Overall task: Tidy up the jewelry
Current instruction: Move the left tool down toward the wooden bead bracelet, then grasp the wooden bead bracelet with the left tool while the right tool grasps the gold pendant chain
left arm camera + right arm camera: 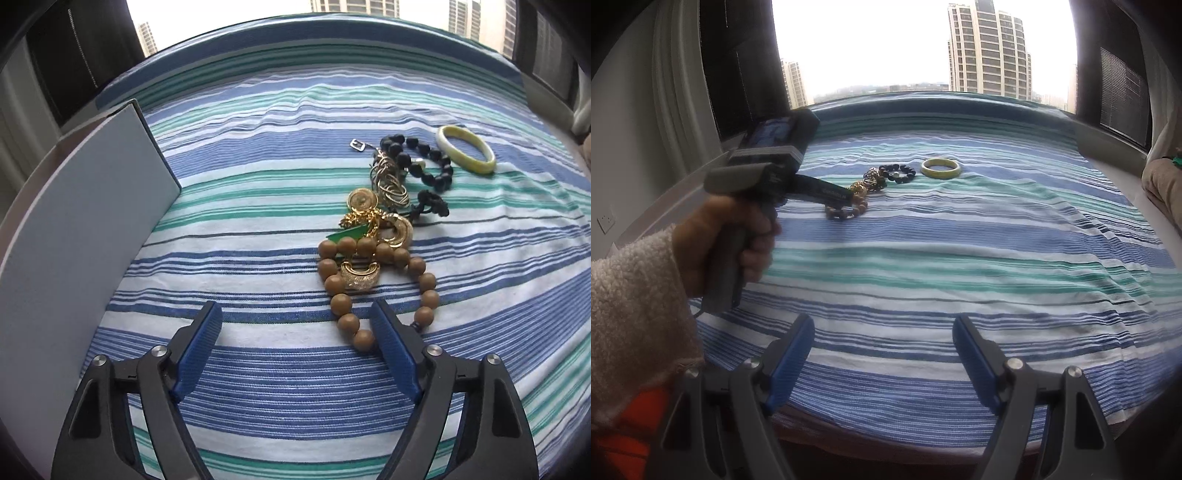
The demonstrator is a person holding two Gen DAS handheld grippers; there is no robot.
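Note:
On a striped cloth (pixel 258 184) lies a heap of jewelry. A brown wooden bead bracelet (pixel 341 302) is nearest, with gold pieces (pixel 362 201) and a green tag on it. Beyond lie silver rings (pixel 388 181), a black bead bracelet (pixel 415 170) and a yellow-white bangle (pixel 478 165). My left gripper (pixel 297 310) is open just over the cloth, its right finger above the brown bracelet's near end; the pads touch nothing. My right gripper (pixel 883 325) is open over bare cloth, far from the bangle (pixel 940 172) and brown bracelet (pixel 846 214). A hand (pixel 731 236) holds the left gripper.
A pale grey box panel (pixel 74 229) stands upright at the cloth's left edge. Behind the table is a window with dark frames and high-rise buildings. A beige cushion (pixel 1160 184) sits at the right. The cloth's near edge (pixel 923 439) lies under my right gripper.

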